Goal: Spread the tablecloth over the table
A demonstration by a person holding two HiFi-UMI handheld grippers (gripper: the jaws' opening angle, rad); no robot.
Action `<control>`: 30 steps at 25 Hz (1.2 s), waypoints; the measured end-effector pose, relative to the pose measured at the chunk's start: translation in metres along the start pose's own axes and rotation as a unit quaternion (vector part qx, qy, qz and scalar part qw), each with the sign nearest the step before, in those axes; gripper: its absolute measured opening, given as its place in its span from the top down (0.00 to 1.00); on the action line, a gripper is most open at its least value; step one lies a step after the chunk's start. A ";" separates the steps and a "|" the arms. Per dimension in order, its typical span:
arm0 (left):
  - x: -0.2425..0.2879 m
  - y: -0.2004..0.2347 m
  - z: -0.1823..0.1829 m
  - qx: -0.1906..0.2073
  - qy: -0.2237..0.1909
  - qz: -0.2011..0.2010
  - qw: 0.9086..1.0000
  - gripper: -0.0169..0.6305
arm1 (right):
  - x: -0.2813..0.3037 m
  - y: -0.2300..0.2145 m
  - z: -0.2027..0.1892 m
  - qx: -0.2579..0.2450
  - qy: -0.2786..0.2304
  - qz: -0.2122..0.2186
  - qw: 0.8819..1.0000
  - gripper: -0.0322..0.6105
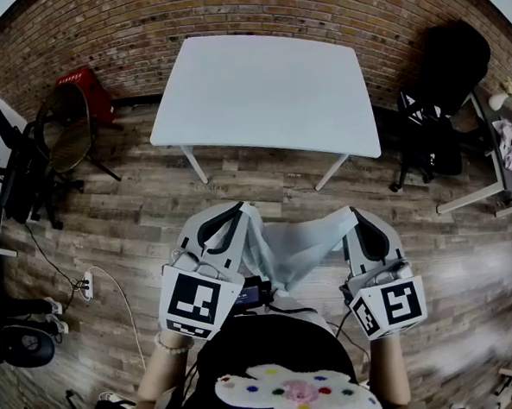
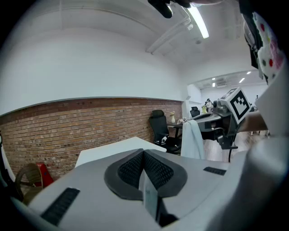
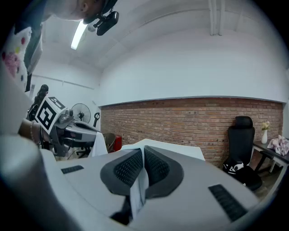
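A pale grey-white tablecloth (image 1: 295,249) hangs bunched between my two grippers, in front of the person's body. My left gripper (image 1: 241,208) is shut on one edge of it; the cloth (image 2: 150,197) shows pinched between the black pads. My right gripper (image 1: 353,211) is shut on the other edge, with a strip of cloth (image 3: 139,191) clamped between its pads. The bare white table (image 1: 267,95) stands ahead against the brick wall, some way beyond both grippers. In the left gripper view the table (image 2: 113,149) shows past the jaws, and in the right gripper view the table (image 3: 180,150) shows likewise.
A black office chair (image 1: 439,84) stands right of the table, beside a second desk (image 1: 504,154). On the left are a round wicker chair (image 1: 65,129), a red stool (image 1: 89,88) and a power strip with cable (image 1: 86,286) on the wooden floor.
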State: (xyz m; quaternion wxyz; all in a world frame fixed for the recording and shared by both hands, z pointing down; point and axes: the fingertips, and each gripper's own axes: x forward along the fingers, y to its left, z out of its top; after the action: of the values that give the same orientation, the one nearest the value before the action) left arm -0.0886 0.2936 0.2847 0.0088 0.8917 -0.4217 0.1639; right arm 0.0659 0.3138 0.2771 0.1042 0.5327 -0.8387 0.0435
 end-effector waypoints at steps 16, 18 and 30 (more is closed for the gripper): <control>-0.005 0.005 0.004 0.001 -0.016 0.002 1.000 0.95 | -0.003 0.007 0.003 0.000 -0.007 -0.006 1.000 0.90; -0.004 0.010 0.012 0.001 -0.028 0.004 1.000 0.95 | 0.001 0.004 0.010 0.002 -0.014 -0.007 1.000 0.90; -0.022 0.057 0.078 0.013 -0.116 0.029 0.993 0.95 | 0.014 0.012 0.082 -0.033 -0.086 -0.021 0.996 0.90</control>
State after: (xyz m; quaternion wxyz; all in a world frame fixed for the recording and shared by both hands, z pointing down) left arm -0.1226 0.2615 0.1973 -0.0571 0.8921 -0.4436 0.0648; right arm 0.0385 0.2912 0.2006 0.0504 0.5481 -0.8343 -0.0322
